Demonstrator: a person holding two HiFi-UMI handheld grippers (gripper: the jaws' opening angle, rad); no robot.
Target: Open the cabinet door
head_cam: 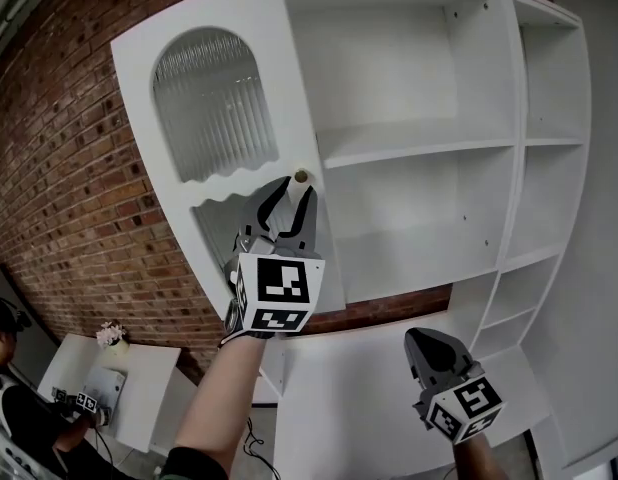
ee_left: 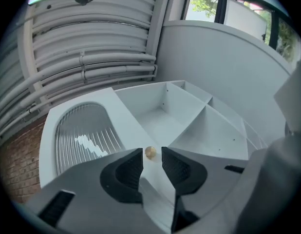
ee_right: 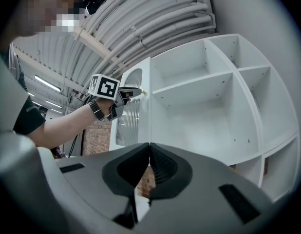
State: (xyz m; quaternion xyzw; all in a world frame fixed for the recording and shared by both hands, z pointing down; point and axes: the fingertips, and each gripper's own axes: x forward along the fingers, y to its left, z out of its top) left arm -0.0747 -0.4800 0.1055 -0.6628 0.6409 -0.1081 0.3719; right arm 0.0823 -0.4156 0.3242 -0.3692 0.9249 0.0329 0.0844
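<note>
The white cabinet door [head_cam: 289, 88] with its arched ribbed-glass pane [head_cam: 211, 103] stands swung open to the left, baring the shelves [head_cam: 419, 150]. A small brass knob [head_cam: 301, 177] sits on the door's edge. My left gripper [head_cam: 294, 192] is just below the knob, jaws open. In the left gripper view the knob [ee_left: 150, 152] lies just past the fingertips [ee_left: 133, 158], in line with the gap of the left gripper [ee_left: 151, 161] and untouched. My right gripper [head_cam: 422, 339] hangs lower right, shut and holding nothing, its jaws together [ee_right: 148, 148]. The right gripper view shows the door [ee_right: 141, 106] edge-on.
A brick wall [head_cam: 79, 188] runs behind and left of the door. A white lower unit's top [head_cam: 359, 388] lies below the shelves. A narrow column of side shelves [head_cam: 549, 148] is at the right. A seated person [head_cam: 9, 388] and a small white table [head_cam: 119, 378] are at the bottom left.
</note>
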